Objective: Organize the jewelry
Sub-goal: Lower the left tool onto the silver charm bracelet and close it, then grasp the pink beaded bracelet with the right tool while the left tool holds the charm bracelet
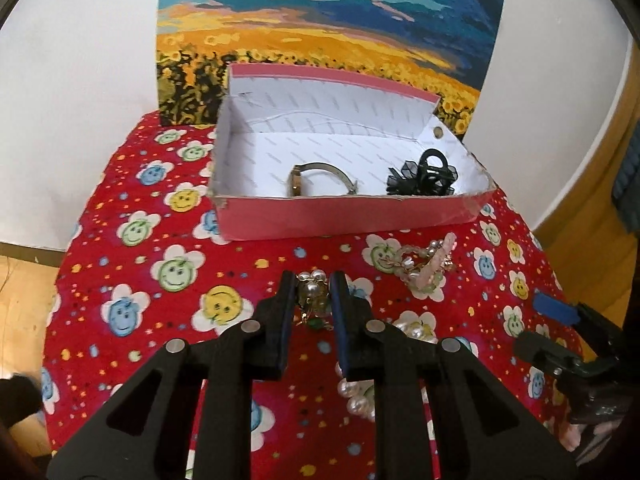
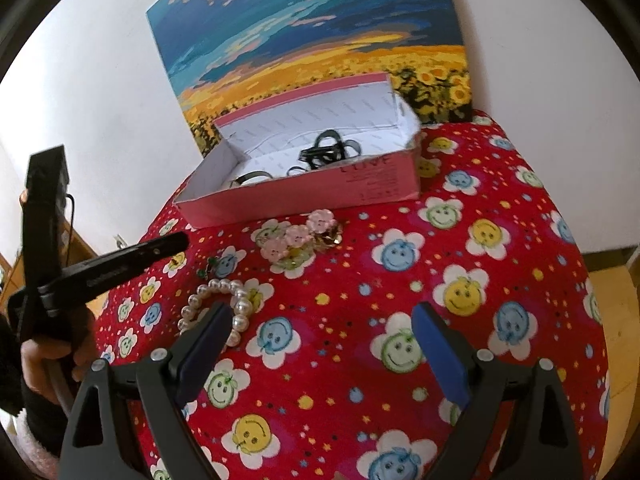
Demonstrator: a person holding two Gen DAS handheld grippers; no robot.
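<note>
Left fingers (image 1: 313,280) pinch pearl earring (image 1: 312,290); right fingers (image 2: 322,316) spread; box (image 2: 320,200) lettering unreadable.

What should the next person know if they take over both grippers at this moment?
Left gripper: shut on small pearl-and-gold jewelry piece, low over the red smiley-flower cloth.
Right gripper: open, holding nothing.
Done: gold-faced wristwatch and black hair clips lie in the pink cardboard box.
Left: white pearl bracelet and pink flower bead piece on the cloth.
</note>
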